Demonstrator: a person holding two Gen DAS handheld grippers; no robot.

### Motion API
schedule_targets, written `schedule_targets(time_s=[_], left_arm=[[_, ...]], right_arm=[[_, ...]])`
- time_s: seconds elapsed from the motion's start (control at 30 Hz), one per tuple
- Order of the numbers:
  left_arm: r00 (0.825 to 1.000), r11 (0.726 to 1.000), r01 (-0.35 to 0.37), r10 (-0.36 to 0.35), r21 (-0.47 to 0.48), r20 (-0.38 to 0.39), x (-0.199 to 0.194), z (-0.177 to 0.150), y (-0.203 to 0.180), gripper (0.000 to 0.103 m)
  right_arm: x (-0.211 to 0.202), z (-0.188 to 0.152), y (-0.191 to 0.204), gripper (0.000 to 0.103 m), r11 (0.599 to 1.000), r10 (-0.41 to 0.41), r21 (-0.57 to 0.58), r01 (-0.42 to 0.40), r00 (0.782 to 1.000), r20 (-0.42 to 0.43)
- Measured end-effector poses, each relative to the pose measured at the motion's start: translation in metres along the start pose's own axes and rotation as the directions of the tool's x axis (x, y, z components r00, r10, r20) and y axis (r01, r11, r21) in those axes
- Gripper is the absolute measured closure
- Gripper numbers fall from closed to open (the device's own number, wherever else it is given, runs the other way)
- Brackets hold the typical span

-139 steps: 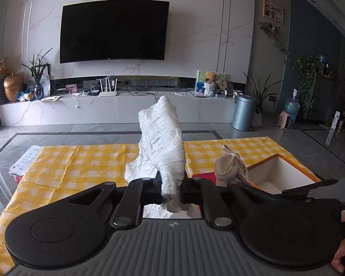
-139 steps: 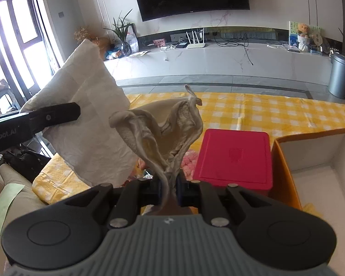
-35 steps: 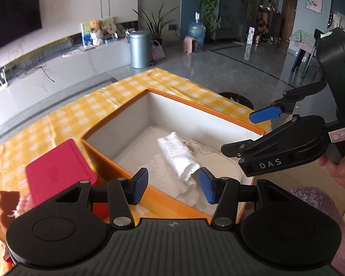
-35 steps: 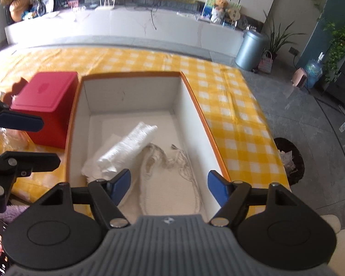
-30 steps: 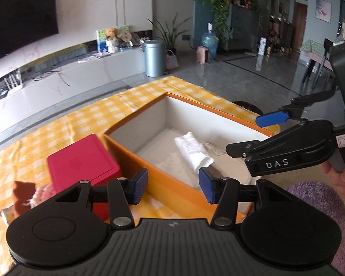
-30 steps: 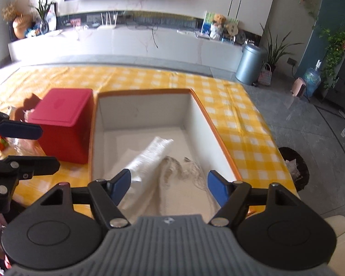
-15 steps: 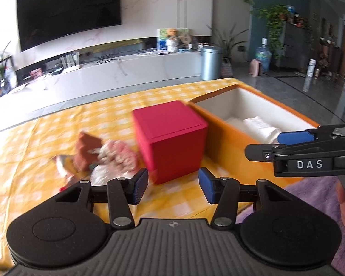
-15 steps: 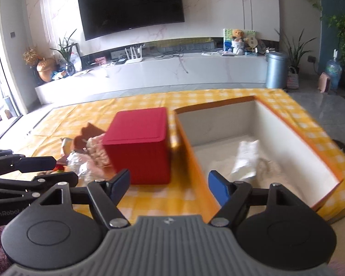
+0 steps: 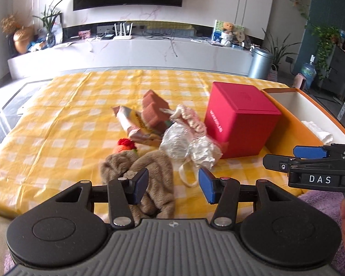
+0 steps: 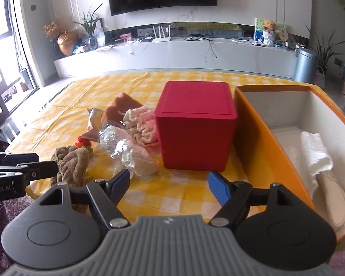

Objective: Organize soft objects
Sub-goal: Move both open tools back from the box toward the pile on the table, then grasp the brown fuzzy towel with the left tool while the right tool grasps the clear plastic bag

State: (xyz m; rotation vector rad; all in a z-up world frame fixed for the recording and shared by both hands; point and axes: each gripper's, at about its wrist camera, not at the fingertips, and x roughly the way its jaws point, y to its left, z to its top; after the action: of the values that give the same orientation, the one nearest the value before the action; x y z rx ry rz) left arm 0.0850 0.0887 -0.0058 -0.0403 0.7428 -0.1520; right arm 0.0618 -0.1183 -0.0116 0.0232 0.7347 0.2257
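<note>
A pile of soft things lies on the yellow checked cloth (image 9: 64,124): a brown plush cloth (image 9: 147,172) (image 10: 70,163), a pink and cream knitted piece (image 9: 190,119) (image 10: 140,124), a crinkled silver bag (image 9: 186,147) (image 10: 124,149), a brown sponge block (image 9: 153,110) and a small red and orange toy (image 9: 124,146). My left gripper (image 9: 173,184) is open and empty, just above the plush cloth. My right gripper (image 10: 169,182) is open and empty in front of the red box (image 10: 195,126). The orange box (image 10: 259,142) holds a rolled white towel (image 10: 316,151) and a beige cloth.
The red cube box (image 9: 240,122) stands between the pile and the orange box (image 9: 292,128). A snack packet (image 9: 133,124) lies in the pile. A TV wall, a white console and a grey bin (image 9: 259,65) are behind. A purple rug (image 10: 2,211) is at the near edge.
Both grippers let go of the white towel and the beige cloth in the orange box, opened, and swung left to the pile on the cloth.
</note>
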Motion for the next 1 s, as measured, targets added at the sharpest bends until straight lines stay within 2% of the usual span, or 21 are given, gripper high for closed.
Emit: schedule_targets(time_s=[0.23,0.4,0.47,0.53,0.73,0.8,0.9,1.0], left_arm=[[0.999,0.998,-0.002,0.0,-0.062,-0.032,0.007,-0.004,0.022,0.043],[0.991,0.99,-0.081,0.068,-0.116,-0.111,0.023,-0.003,0.03,0.043],[0.99,0.988,-0.074,0.056,-0.136,-0.133,0.028,-0.003,0.032,0.032],[0.987,0.986,-0.083,0.062,-0.144,-0.149,0.033,-0.004,0.032,0.03],[0.969,0.984,-0.132,0.102,-0.123,-0.224,0.056,-0.003,0.021,0.025],[0.961,0.983,-0.149,0.119,-0.103,-0.249,0.064,-0.003,0.016,0.024],[0.95,0.977,-0.189,0.157,-0.096,-0.27,0.074,-0.004,0.016,0.023],[0.941,0.971,-0.217,0.179,-0.104,-0.288,0.079,-0.005,0.018,0.023]], right_arm=[[0.022,0.001,0.018,0.029,0.999,0.024,-0.043,-0.025,0.999,-0.036],[0.039,0.003,0.027,0.029,0.996,0.042,-0.075,-0.047,0.997,-0.066],[0.045,0.006,0.03,0.029,0.994,0.046,-0.093,-0.053,0.996,-0.074],[0.052,0.007,0.033,0.03,0.992,0.053,-0.107,-0.062,0.995,-0.081],[0.069,0.008,0.037,0.031,0.983,0.078,-0.162,-0.092,0.992,-0.096],[0.073,0.006,0.037,0.036,0.978,0.079,-0.185,-0.096,0.992,-0.1],[0.077,0.004,0.036,0.037,0.975,0.071,-0.205,-0.092,0.992,-0.106],[0.078,0.003,0.036,0.037,0.971,0.098,-0.209,-0.117,0.99,-0.102]])
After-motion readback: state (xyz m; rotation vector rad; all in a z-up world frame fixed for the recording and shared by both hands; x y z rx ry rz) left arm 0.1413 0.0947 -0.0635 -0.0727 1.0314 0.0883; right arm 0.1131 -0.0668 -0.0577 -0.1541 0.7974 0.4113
